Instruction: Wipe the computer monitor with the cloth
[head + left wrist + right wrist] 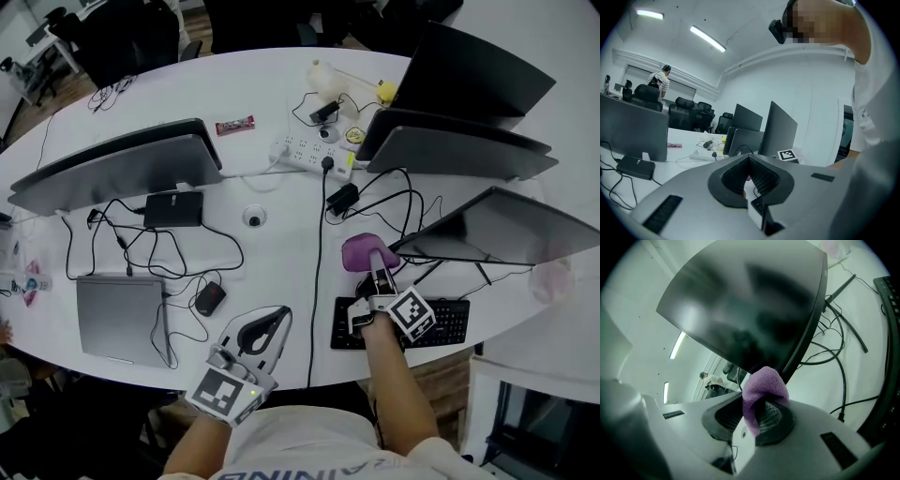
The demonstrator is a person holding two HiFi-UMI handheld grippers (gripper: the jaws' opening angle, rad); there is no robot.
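One purple cloth [359, 250] is clamped between the fingers of the right gripper [377, 262], held at the lower corner of the near monitor [506, 225] (contact cannot be judged). The two fingers of the left gripper [279, 319] are closed together on nothing.

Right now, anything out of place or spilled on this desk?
Nothing spilled or damaged. Loose cables sprawl over the table beside the monitor, and a red-wrapped bar lies stray near the power strip.
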